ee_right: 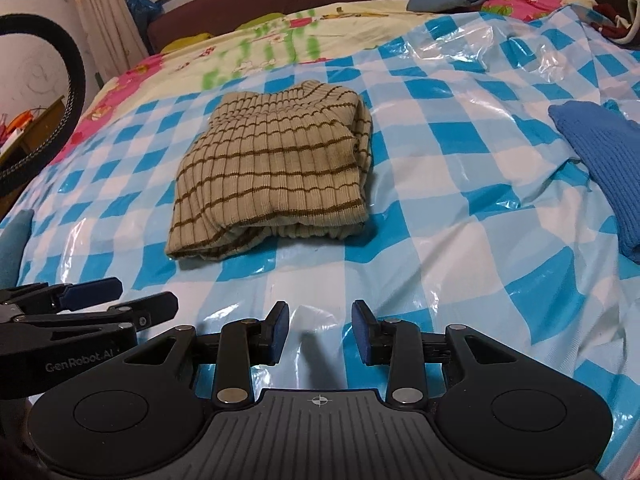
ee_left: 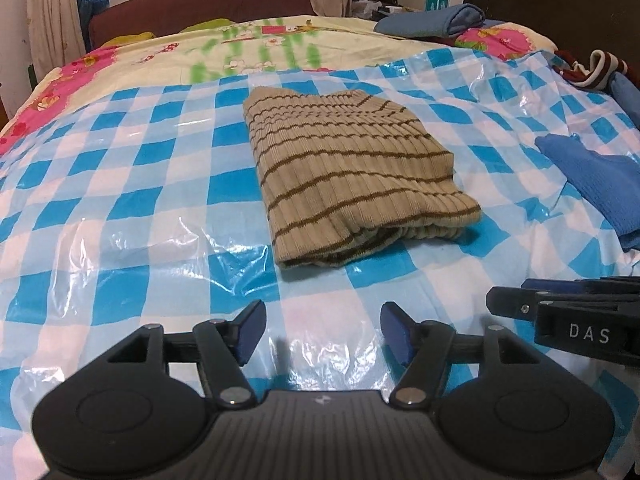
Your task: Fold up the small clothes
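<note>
Both hand-held grippers, left (ee_left: 323, 332) wide and right (ee_right: 319, 332) narrower, hang empty near the folded striped sweater (ee_left: 344, 184). Snagging its loose front edge, or the slippery plastic sheet (ee_left: 120, 184) beneath, could undo the fold.

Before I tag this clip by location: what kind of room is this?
Most likely a bedroom. The folded striped sweater lies on a bed covered by a blue-checked plastic sheet, with a dark headboard and curtains behind it.
</note>
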Demonstrator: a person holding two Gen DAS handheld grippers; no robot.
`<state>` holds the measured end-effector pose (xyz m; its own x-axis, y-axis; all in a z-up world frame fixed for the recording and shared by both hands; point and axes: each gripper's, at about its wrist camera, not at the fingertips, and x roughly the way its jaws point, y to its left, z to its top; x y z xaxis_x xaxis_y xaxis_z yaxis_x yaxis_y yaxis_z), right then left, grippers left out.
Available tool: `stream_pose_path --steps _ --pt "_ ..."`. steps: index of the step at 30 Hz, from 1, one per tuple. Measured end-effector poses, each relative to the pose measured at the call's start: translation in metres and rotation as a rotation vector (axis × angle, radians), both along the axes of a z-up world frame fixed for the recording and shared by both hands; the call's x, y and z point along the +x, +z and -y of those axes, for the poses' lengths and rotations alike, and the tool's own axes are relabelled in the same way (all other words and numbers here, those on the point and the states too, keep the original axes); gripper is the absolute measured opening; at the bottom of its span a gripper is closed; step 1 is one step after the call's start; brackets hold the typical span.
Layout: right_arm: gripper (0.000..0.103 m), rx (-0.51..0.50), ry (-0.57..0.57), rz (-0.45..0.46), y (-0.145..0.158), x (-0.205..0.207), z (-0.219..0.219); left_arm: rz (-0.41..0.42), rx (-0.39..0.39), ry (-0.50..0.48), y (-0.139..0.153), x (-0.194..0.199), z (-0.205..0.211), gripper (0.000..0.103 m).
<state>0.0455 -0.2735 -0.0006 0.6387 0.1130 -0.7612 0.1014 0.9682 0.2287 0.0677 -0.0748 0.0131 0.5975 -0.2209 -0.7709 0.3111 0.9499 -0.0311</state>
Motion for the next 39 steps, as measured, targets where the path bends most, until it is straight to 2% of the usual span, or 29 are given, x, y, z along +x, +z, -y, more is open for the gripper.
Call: stream_pose_path --steps 12,15,18,22,32,39 --pt "0.041 0.005 -0.017 0.009 0.000 -0.013 -0.001 0.030 0.046 0.018 0.003 -0.009 0.006 0.086" --pt "0.049 0.006 -0.026 0.013 -0.001 -0.015 -0.001 0.026 0.047 0.018 0.002 -0.011 0.007 0.089" --pt "0.049 0.006 -0.032 0.023 0.000 -0.018 0.000 0.017 0.040 0.023 0.001 -0.012 0.007 0.091" --pt "0.057 -0.010 -0.047 0.031 -0.001 -0.021 0.001 0.015 0.037 0.038 -0.001 -0.015 0.005 0.094" --pt "0.061 -0.031 -0.059 0.016 -0.008 -0.026 0.001 -0.003 0.041 0.087 -0.009 -0.015 -0.002 0.100" --pt "0.068 -0.048 -0.063 0.007 -0.012 -0.027 -0.001 -0.017 0.094 0.081 -0.013 -0.015 0.005 0.103"
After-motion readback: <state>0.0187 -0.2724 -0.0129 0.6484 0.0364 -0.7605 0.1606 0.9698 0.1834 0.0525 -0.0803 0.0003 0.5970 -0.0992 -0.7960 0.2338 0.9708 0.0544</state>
